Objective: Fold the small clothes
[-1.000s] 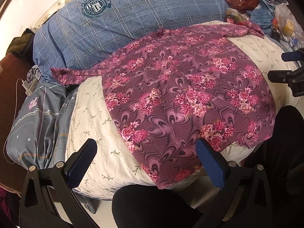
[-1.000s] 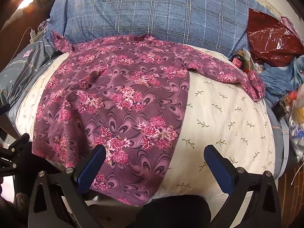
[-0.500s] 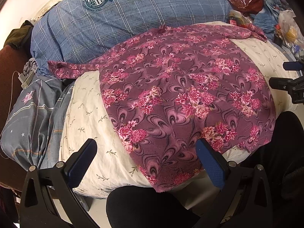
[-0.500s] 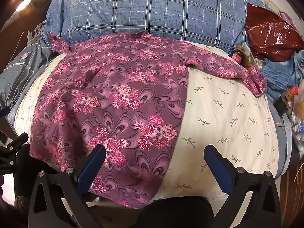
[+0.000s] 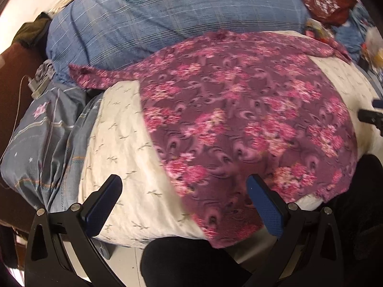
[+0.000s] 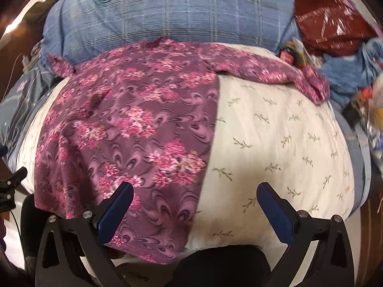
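A purple shirt with pink flowers (image 5: 239, 124) (image 6: 134, 131) lies spread flat on a cream cushion with a small leaf print (image 5: 124, 148) (image 6: 275, 138). One sleeve (image 5: 95, 76) reaches left onto the blue pillow; the other sleeve (image 6: 287, 74) stretches right. My left gripper (image 5: 184, 203) hovers open over the shirt's near left hem and the bare cushion. Over the shirt's right hem my right gripper (image 6: 195, 205) is open too, holding nothing. Its tip (image 5: 371, 117) shows at the right edge of the left wrist view.
A big blue plaid pillow (image 5: 179, 16) (image 6: 179, 12) lies behind the shirt. A red plastic bag (image 6: 330, 24) and cluttered blue cloth and packets (image 6: 354, 71) sit at the right. Grey-blue starred bedding (image 5: 43, 143) lies at the left. A dark-clothed knee (image 5: 191, 263) is below.
Both grippers have moved forward and closer to the shirt, so it fills more of each view. Both stay open. The shirt has not moved.
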A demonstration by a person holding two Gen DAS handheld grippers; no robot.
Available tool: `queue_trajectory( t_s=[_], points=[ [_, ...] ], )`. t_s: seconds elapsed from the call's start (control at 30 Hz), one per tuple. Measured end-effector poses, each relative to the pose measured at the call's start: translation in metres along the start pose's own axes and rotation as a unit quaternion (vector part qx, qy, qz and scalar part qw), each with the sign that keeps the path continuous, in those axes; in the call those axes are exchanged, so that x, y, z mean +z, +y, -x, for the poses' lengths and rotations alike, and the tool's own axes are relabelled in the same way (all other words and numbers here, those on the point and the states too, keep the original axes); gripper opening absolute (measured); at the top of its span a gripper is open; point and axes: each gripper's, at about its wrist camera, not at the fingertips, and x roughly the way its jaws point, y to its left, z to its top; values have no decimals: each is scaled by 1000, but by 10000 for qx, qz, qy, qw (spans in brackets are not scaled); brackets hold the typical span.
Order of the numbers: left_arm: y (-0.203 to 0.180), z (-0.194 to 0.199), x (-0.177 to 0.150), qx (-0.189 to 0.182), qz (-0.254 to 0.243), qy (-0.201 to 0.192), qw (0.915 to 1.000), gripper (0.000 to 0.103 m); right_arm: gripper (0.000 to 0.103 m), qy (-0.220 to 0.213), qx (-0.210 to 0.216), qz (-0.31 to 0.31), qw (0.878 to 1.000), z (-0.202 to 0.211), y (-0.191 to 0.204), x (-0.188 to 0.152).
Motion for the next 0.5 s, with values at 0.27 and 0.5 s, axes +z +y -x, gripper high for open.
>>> queue_trajectory(
  t_s=[0.27,0.5],
  points=[
    [52,-26,10,584,679,532,9946,103,99,230,293,-363,9986,-22,-18,0],
    [58,-41,0,277,925,883,9914,103,98,470,797,-785,9926,-43,-22,1]
  ],
)
